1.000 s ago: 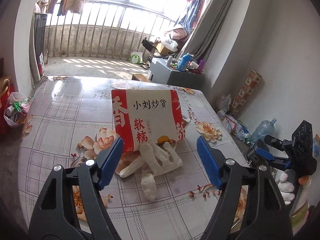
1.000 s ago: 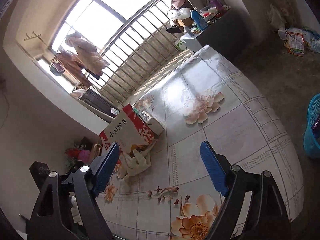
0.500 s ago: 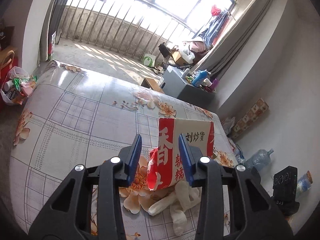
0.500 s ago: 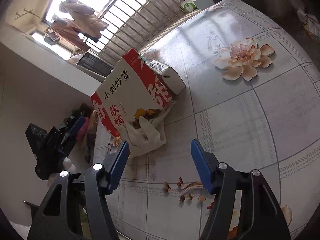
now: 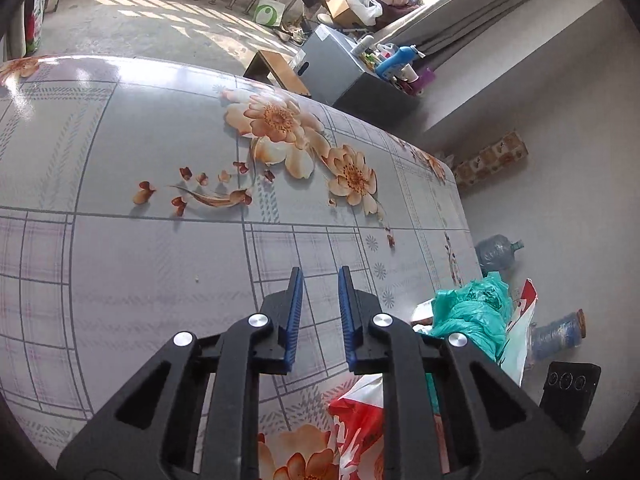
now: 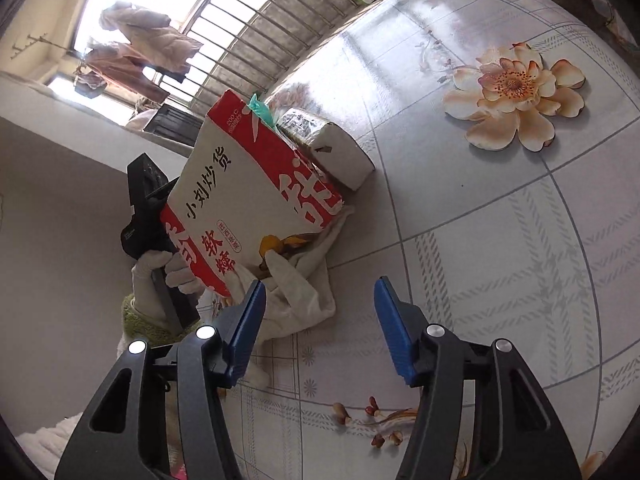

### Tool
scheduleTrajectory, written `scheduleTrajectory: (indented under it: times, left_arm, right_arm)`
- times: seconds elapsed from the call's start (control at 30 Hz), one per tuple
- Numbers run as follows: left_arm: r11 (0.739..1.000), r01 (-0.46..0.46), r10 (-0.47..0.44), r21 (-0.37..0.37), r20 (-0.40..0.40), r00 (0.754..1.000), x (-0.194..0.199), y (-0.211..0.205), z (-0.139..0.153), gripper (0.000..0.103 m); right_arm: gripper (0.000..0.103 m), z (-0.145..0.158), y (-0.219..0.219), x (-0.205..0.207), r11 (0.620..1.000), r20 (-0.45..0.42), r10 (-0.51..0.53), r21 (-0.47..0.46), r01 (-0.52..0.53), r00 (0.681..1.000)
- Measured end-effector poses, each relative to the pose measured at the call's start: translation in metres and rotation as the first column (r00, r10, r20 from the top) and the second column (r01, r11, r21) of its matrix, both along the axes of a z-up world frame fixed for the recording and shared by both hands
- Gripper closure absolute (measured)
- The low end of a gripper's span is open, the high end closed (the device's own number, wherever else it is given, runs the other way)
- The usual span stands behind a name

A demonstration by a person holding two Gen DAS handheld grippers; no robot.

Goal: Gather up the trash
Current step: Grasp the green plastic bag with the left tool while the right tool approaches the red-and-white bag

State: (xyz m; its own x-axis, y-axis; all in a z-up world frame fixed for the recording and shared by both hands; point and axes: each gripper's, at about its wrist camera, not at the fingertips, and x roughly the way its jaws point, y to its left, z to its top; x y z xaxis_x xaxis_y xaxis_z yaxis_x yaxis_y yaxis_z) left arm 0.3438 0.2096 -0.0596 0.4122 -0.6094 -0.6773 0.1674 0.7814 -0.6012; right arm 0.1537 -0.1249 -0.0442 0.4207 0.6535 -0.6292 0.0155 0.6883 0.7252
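— What's the trash here?

— A red-and-white paper bag (image 6: 256, 196) printed with Chinese characters, standing tilted on the floral table (image 6: 500, 240), with teal plastic (image 6: 262, 114) poking out of its top.

— And around it?

— A crumpled white glove (image 6: 300, 292) lies against its lower edge, and a small white carton (image 6: 332, 148) lies just behind, touching it.

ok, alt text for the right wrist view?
A red-and-white paper bag stands on a floral table, white gloves bunched at its base and a small carton behind. The right claw hangs closing over the gloves, nothing between its fingers.
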Motion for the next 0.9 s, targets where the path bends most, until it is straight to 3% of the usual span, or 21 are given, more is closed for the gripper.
scheduleTrajectory:
  times: [0.17,0.33,0.5,0.67,0.9]
  left_arm:
    - [0.997,0.078,-0.078,-0.016,-0.017,0.997,-0.035,-0.021,-0.009,0.089]
    - [0.994,0.090,-0.093,-0.058,-0.043,0.995,-0.080,-0.032,-0.019,0.092]
    - [0.994,0.102,-0.103,-0.045,-0.020,0.995,-0.119,-0.050,-0.020,0.096]
    - [0.995,0.086,-0.085,-0.049,0.005,0.996,-0.147,-0.070,-0.018,0.099]
    - [0.989,0.131,-0.131,-0.063,-0.004,0.991,-0.179,-0.108,-0.022,0.100]
  right_arm:
    - [0.049,-0.003,-0.006,0.008,1.000,-0.006,-0.014,0.011,0.014,1.000]
    - [0.049,-0.007,-0.010,0.007,0.999,-0.017,-0.026,0.029,0.026,1.000]
    - [0.049,-0.009,-0.014,0.000,0.999,-0.017,-0.033,0.033,0.034,0.999]
    - [0.049,-0.010,-0.031,-0.013,0.996,-0.021,-0.079,0.043,0.079,0.997]
    - [0.049,-0.013,-0.065,-0.040,0.989,-0.039,-0.140,0.049,0.141,0.989]
